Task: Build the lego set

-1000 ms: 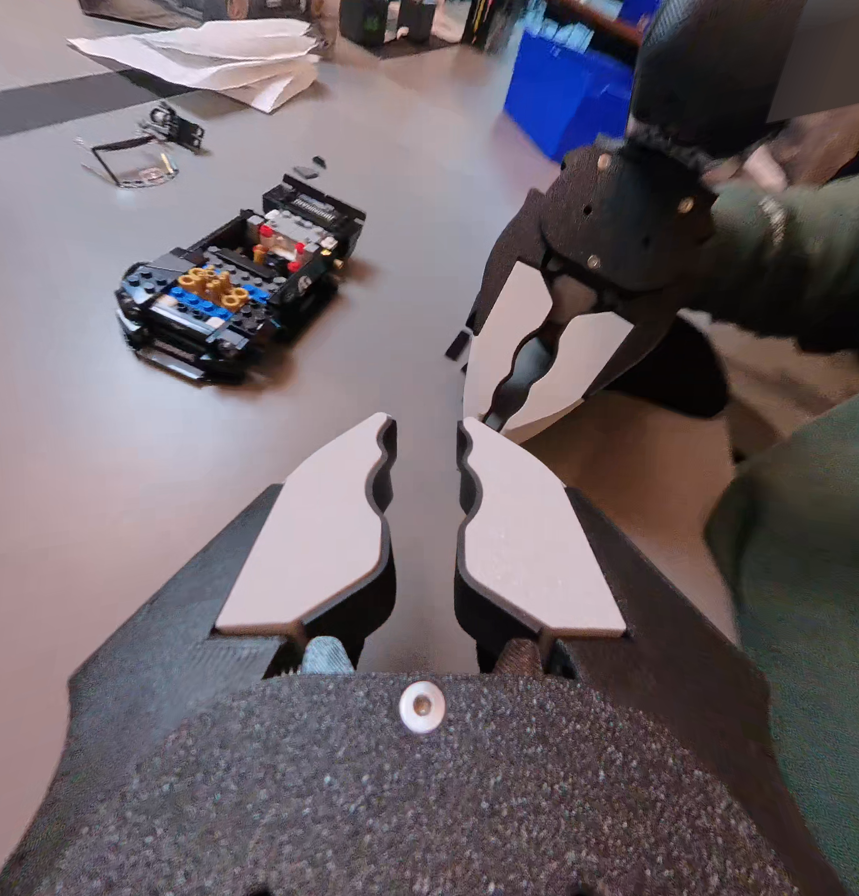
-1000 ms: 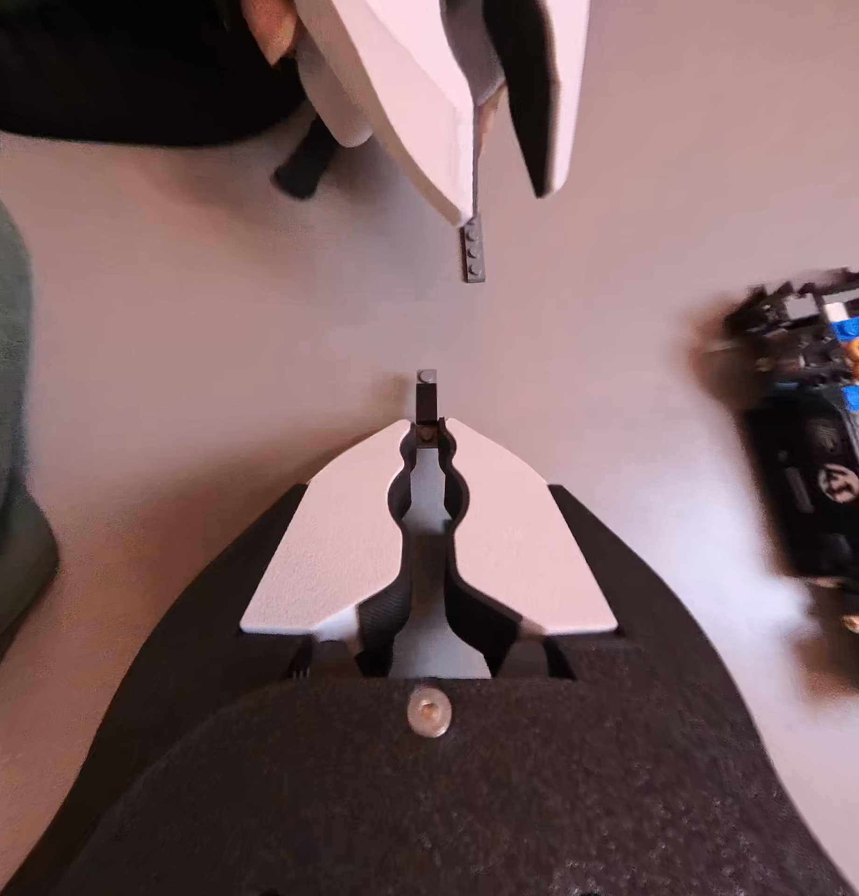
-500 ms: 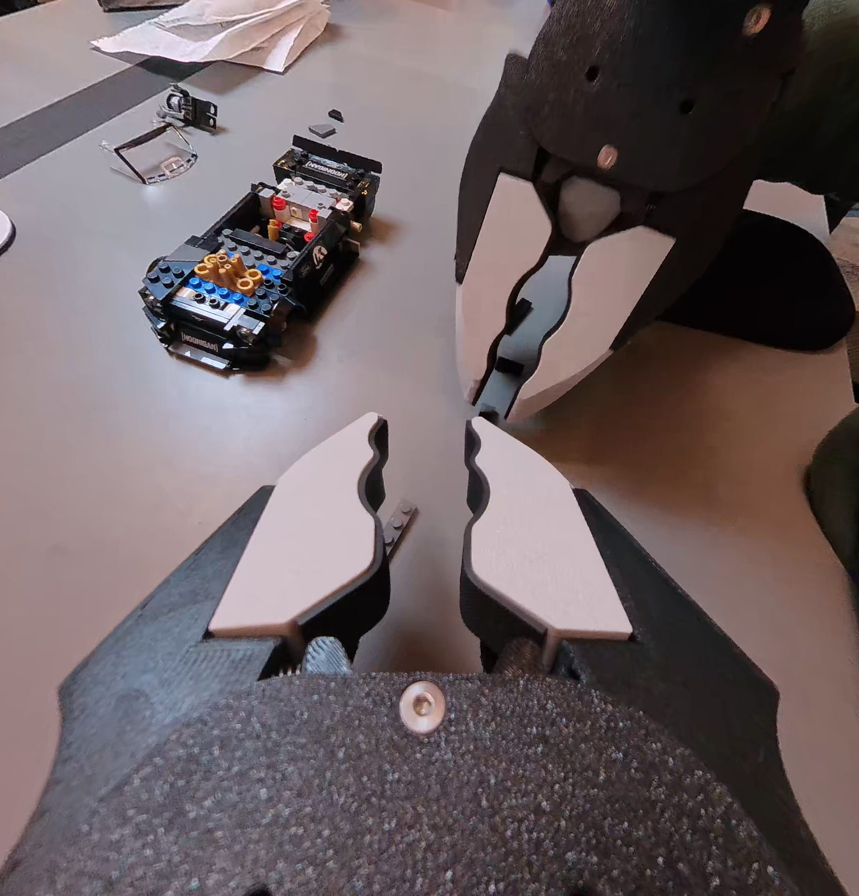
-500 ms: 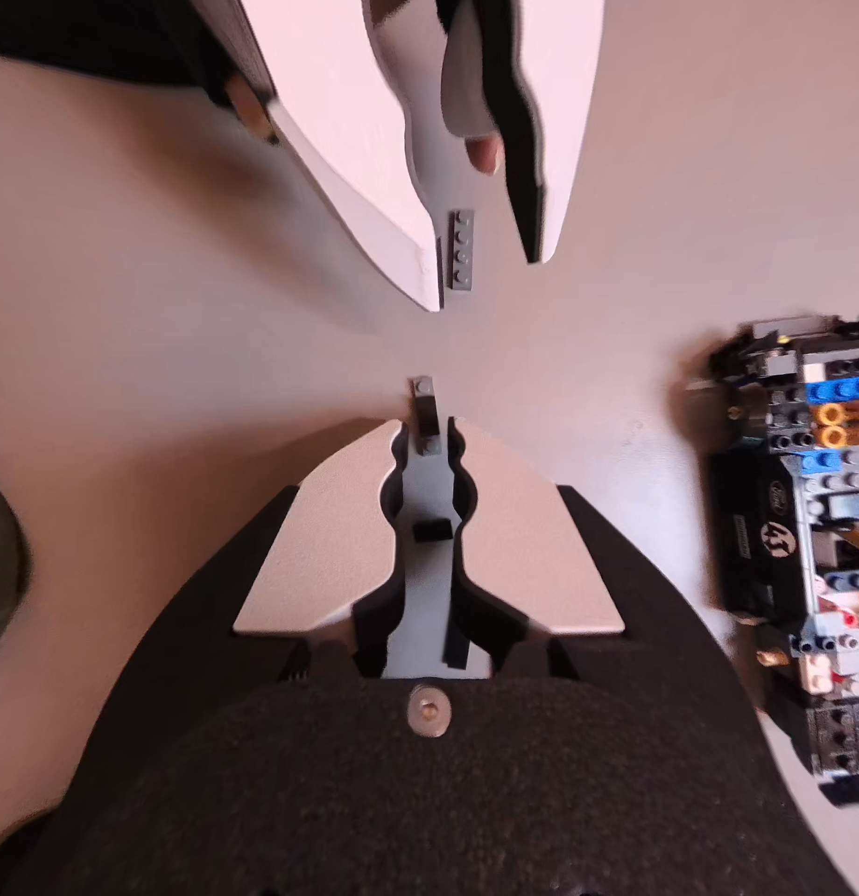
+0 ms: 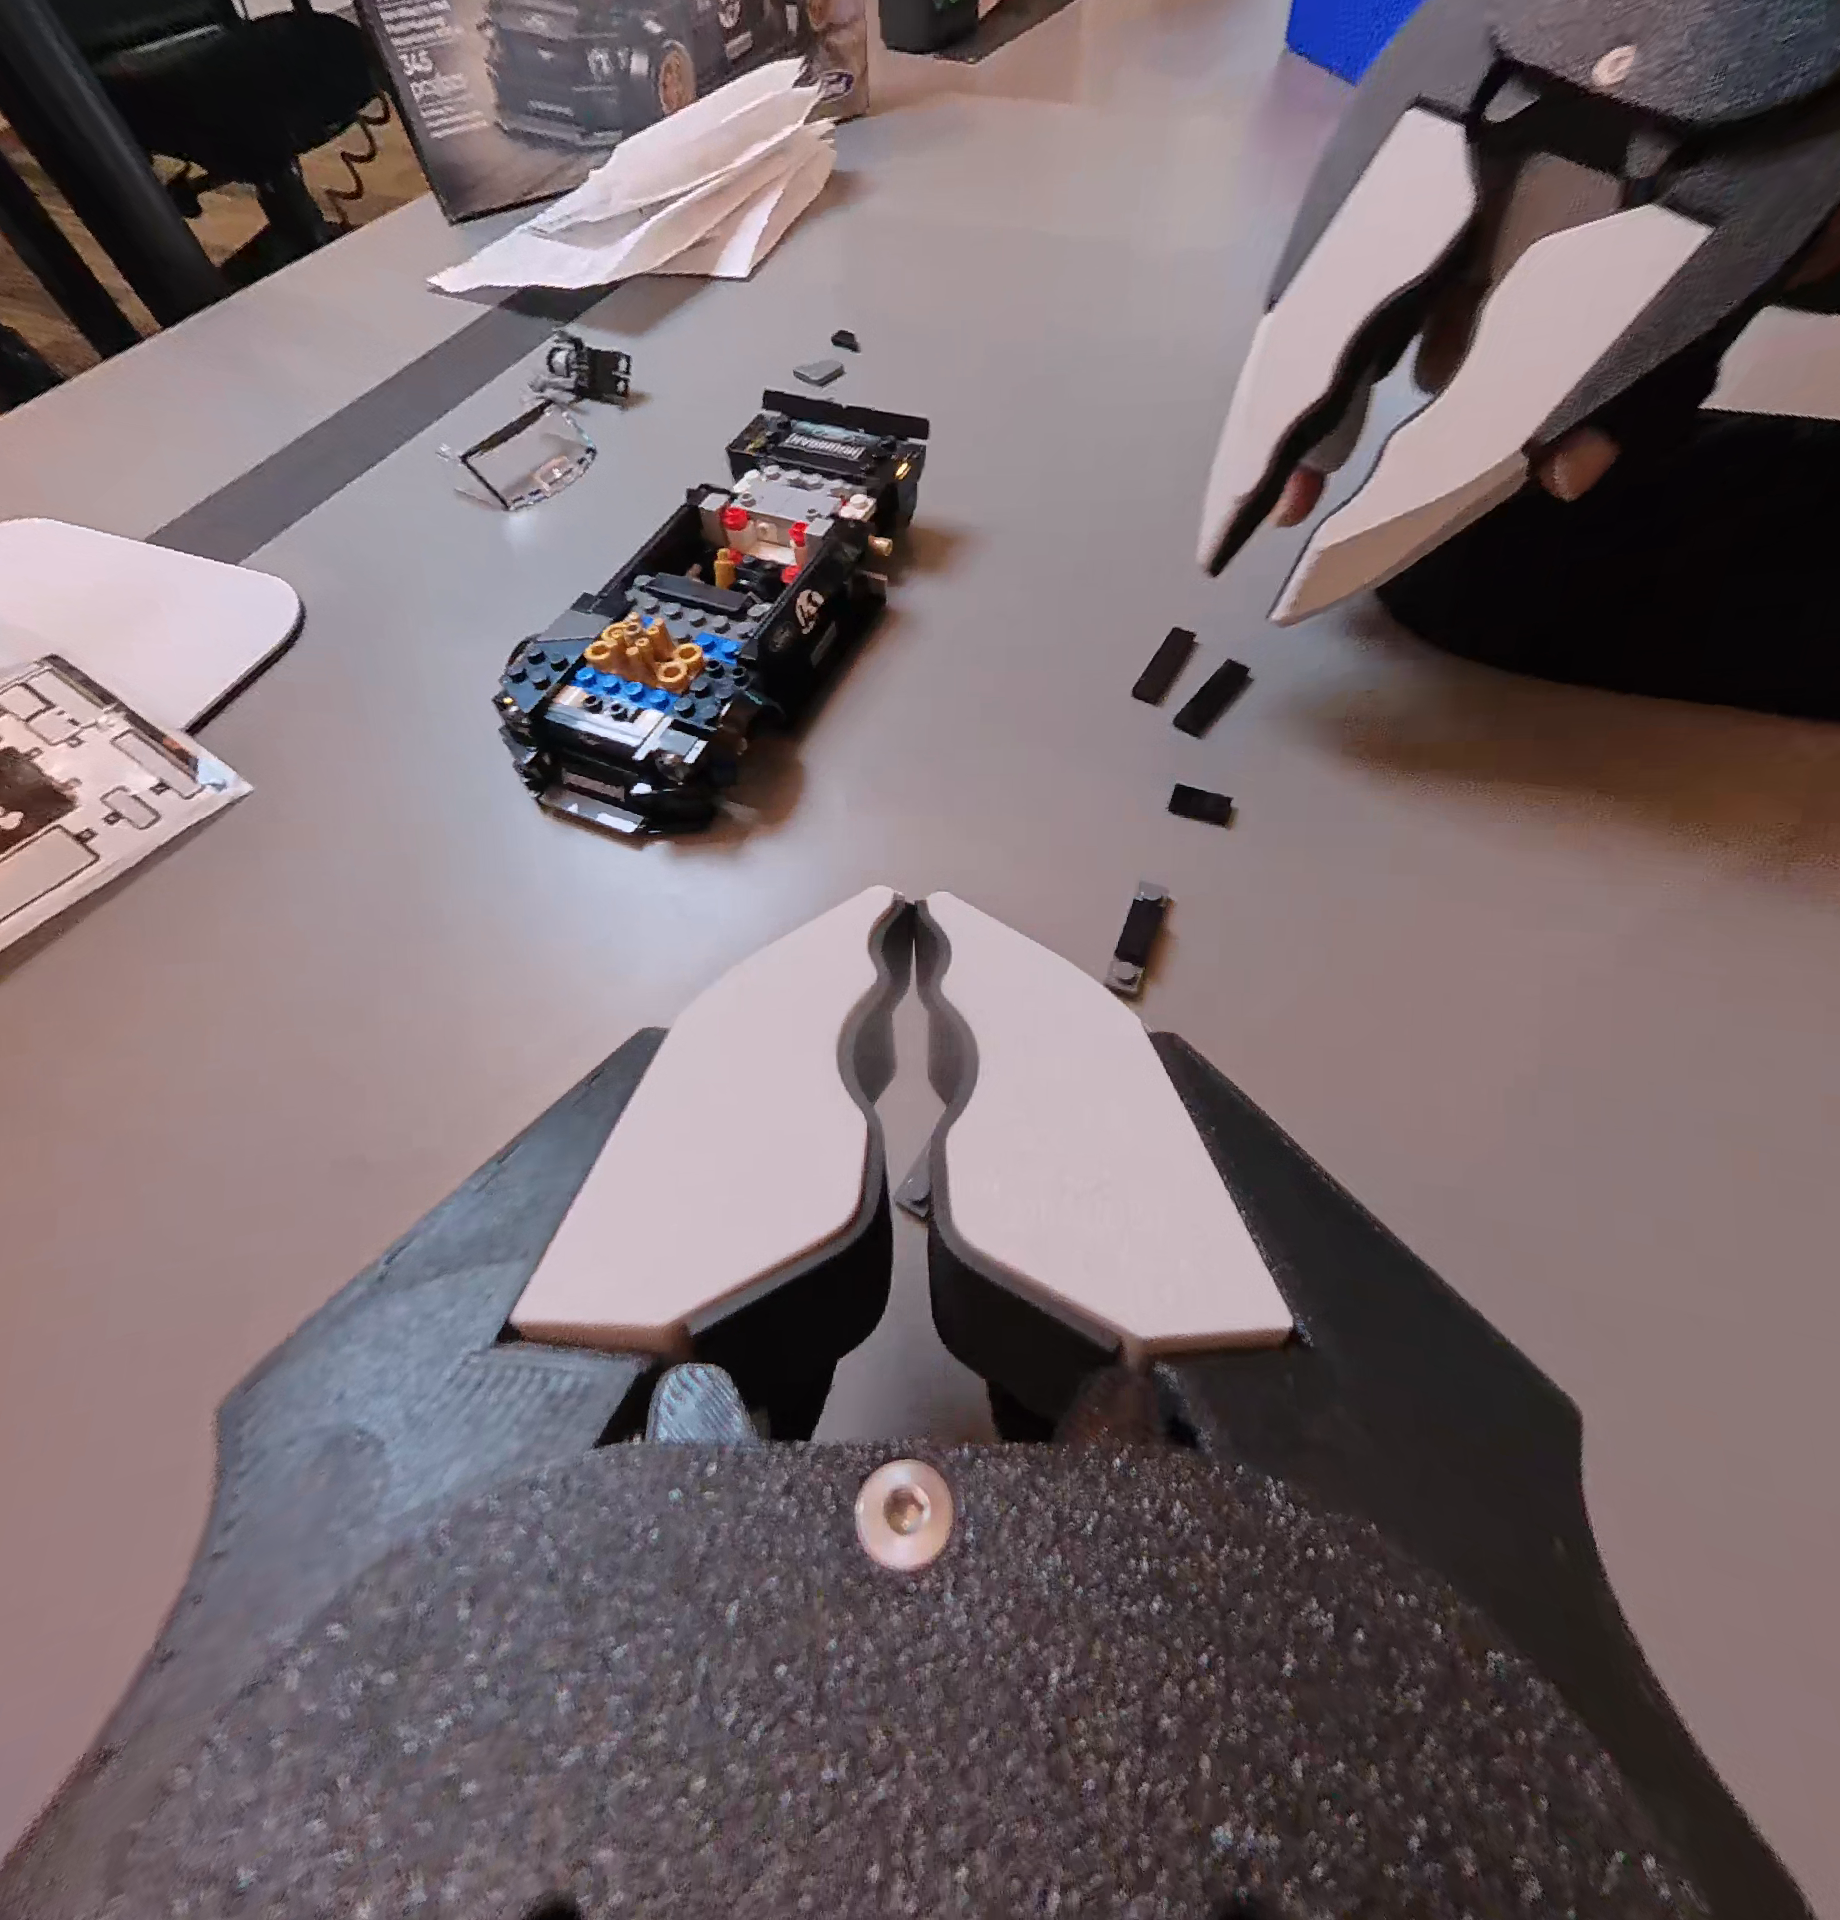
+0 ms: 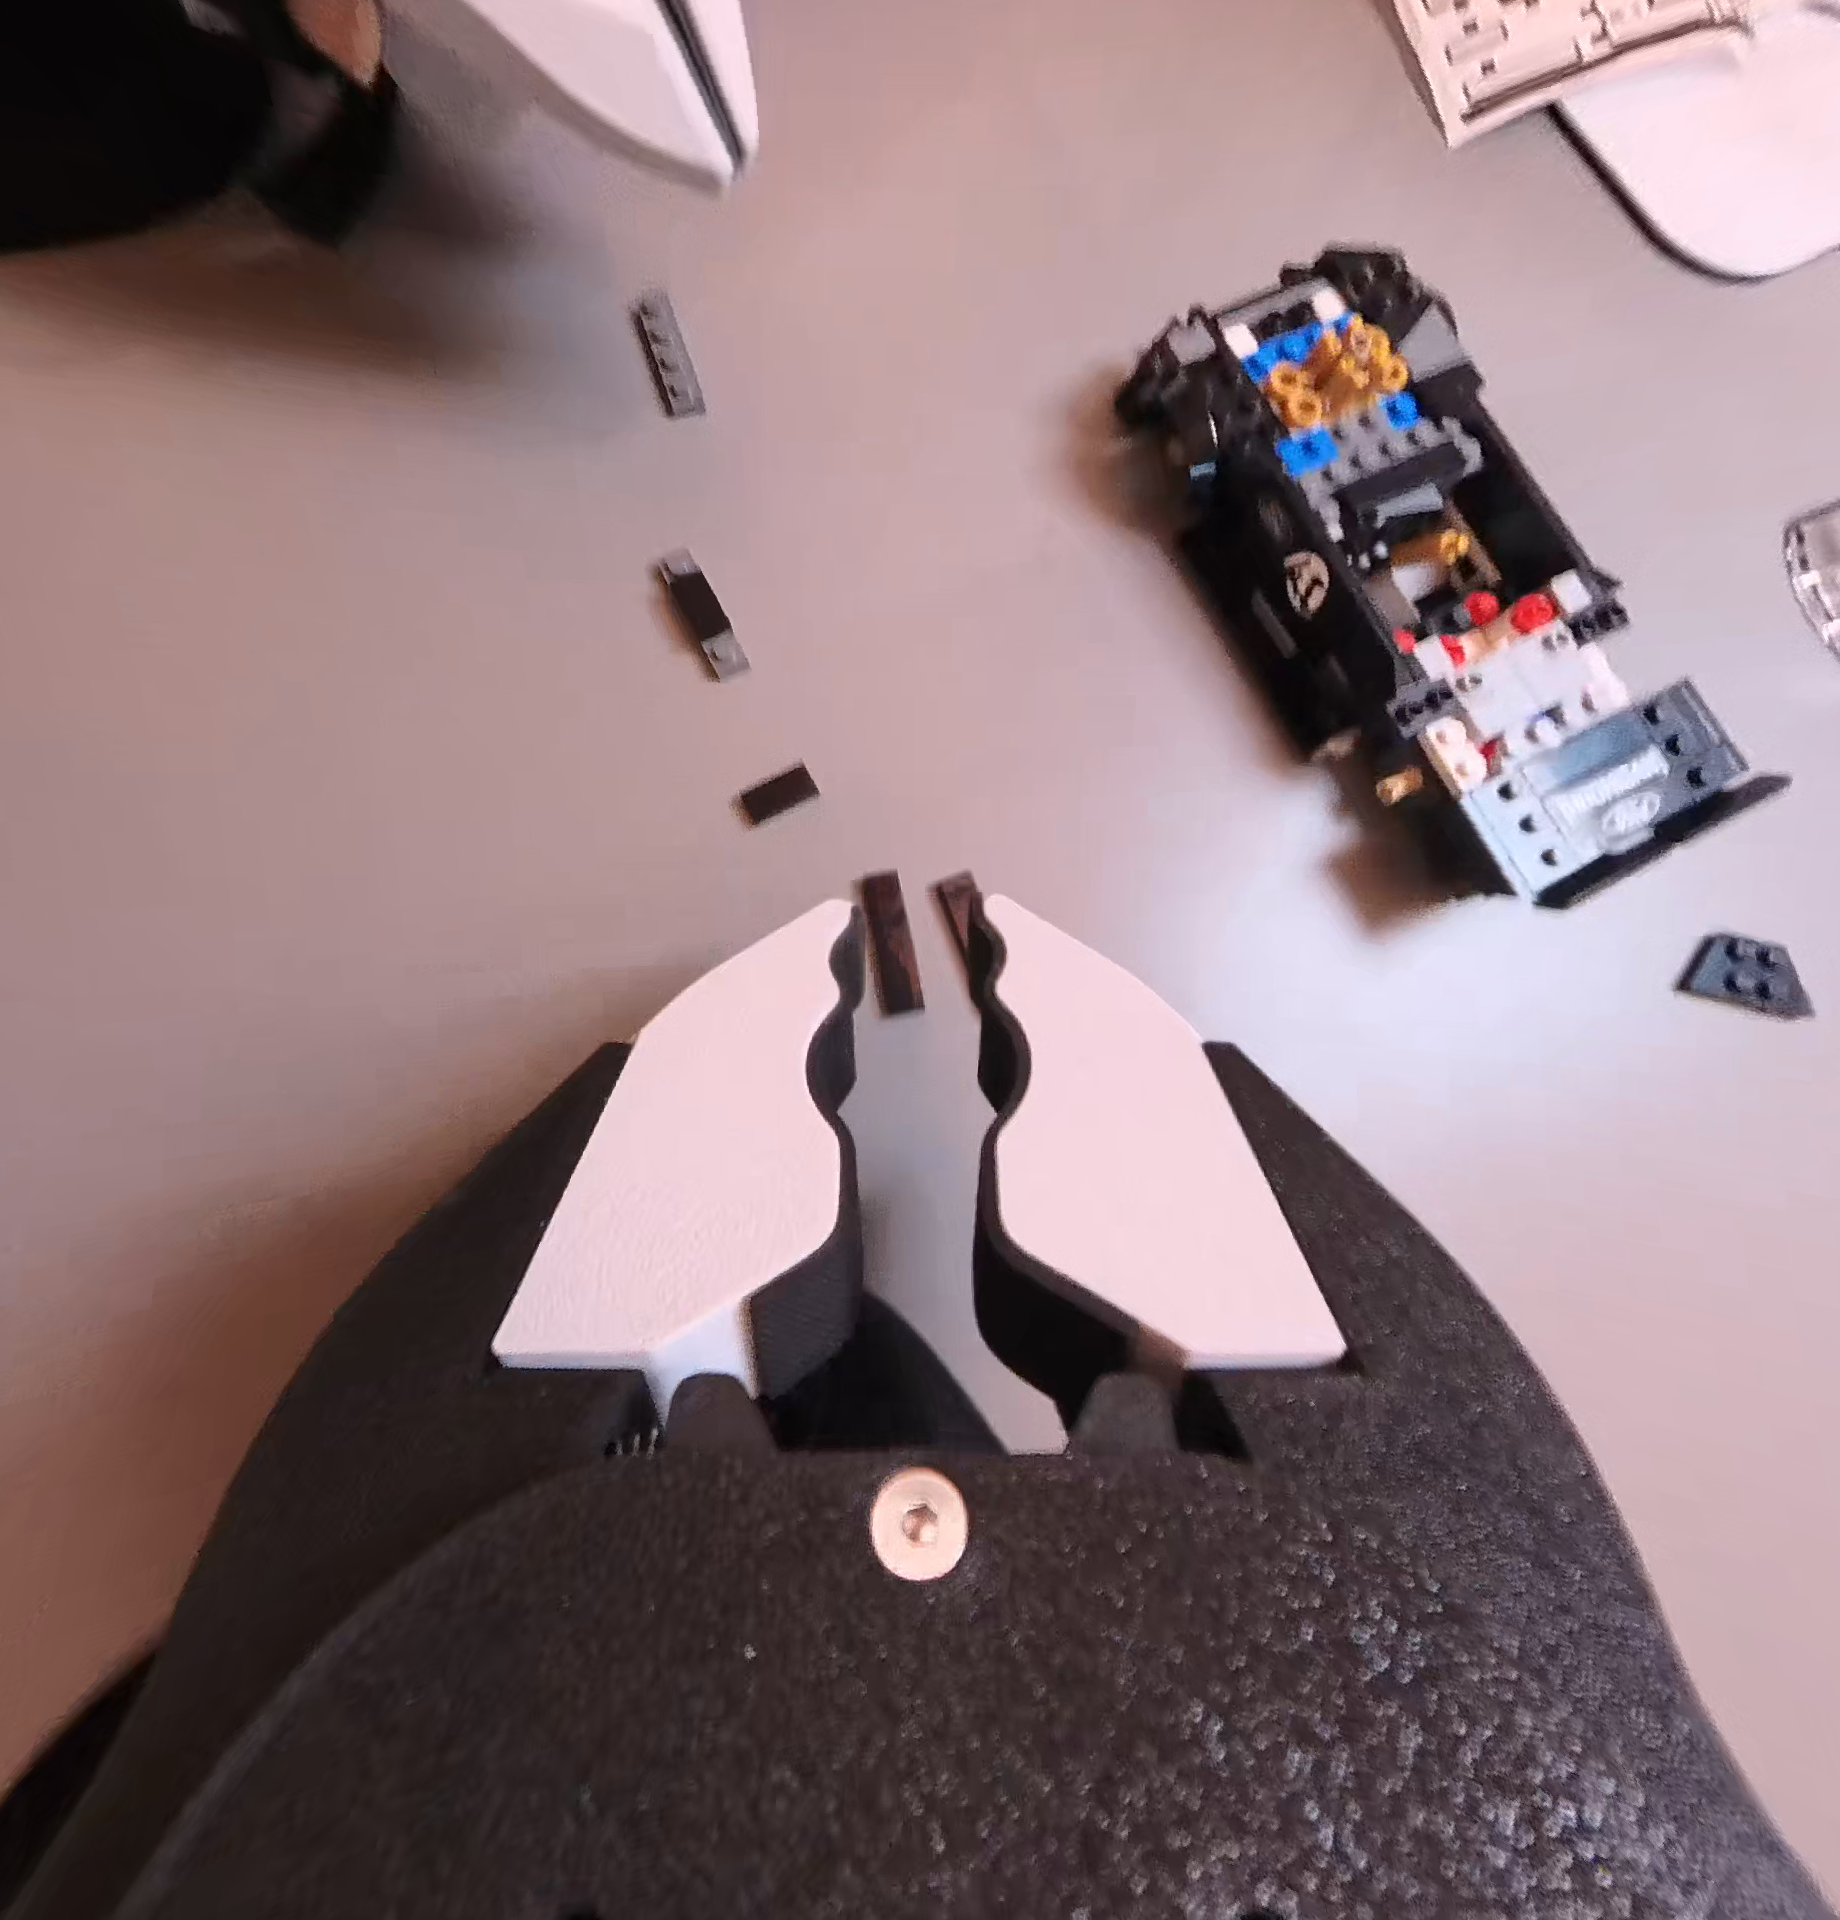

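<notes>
**Left wrist view, near to far.** The left gripper (image 5: pixel 911 914) has its fingertips pressed together and nothing clamped between them. Through the slot lower down, one end of a grey studded plate (image 5: pixel 914 1184) shows on the table (image 5: pixel 376 987) beneath. To the right of the lego car (image 5: pixel 708 613), loose parts lie in a row. Nearest is a plate capped by a black tile (image 5: pixel 1139 940). After it comes a single black tile (image 5: pixel 1200 805), then two black tiles (image 5: pixel 1191 681) side by side. The right gripper (image 5: pixel 1259 587) hangs just above that pair with its fingers parted and empty. The car stands mid-table with its gold-and-blue engine end toward the camera. A sticker sheet (image 5: pixel 54 800) and a white pad (image 5: pixel 157 613) lie to the left of the car. A clear windscreen piece (image 5: pixel 526 468), a small black assembly (image 5: pixel 589 364) and a grey wedge plate (image 5: pixel 817 371) lie beyond its rear end. Farther still are folded paper (image 5: pixel 677 197) and the set's box (image 5: pixel 583 83). The box and paper appear in this view only.

**Right wrist view, near to far.** The right gripper (image 6: pixel 921 914) shows a narrow gap between its fingers. The two tiles (image 6: pixel 890 951) lie on the table at its tips, ungripped. This view alone shows the studded plate (image 6: pixel 672 358) whole. It lies flat, farthest along the row and apart from the left gripper's fingertip (image 6: pixel 724 145). The car (image 6: pixel 1415 582) is seen here with its rear end nearer.
</notes>
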Available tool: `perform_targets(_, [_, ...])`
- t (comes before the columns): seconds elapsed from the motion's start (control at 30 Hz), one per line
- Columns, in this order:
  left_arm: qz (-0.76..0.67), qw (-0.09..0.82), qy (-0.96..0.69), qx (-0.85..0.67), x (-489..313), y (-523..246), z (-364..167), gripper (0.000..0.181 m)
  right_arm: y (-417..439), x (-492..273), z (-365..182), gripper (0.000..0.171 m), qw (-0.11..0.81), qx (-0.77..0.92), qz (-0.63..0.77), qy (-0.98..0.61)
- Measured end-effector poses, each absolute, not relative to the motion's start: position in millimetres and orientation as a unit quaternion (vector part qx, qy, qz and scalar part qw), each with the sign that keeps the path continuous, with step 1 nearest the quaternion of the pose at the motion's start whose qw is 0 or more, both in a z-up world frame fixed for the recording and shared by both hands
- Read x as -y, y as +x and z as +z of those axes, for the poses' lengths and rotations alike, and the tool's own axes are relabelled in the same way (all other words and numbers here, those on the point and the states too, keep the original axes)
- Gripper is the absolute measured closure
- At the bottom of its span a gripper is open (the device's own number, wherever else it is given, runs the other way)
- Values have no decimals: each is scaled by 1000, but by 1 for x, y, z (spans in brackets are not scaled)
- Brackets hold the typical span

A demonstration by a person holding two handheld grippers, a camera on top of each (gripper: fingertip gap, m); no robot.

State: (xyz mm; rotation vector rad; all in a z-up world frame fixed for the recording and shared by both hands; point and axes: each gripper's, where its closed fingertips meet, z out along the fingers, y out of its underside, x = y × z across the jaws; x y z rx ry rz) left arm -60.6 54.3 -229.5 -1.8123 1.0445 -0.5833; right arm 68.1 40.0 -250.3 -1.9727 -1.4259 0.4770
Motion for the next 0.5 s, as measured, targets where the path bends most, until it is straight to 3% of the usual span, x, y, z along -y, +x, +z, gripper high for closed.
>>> perform_targets(0.5, [-188, 445, -744, -462, -55, -65, -244, 172, 72, -38, -277, 154, 247, 588, 142, -757])
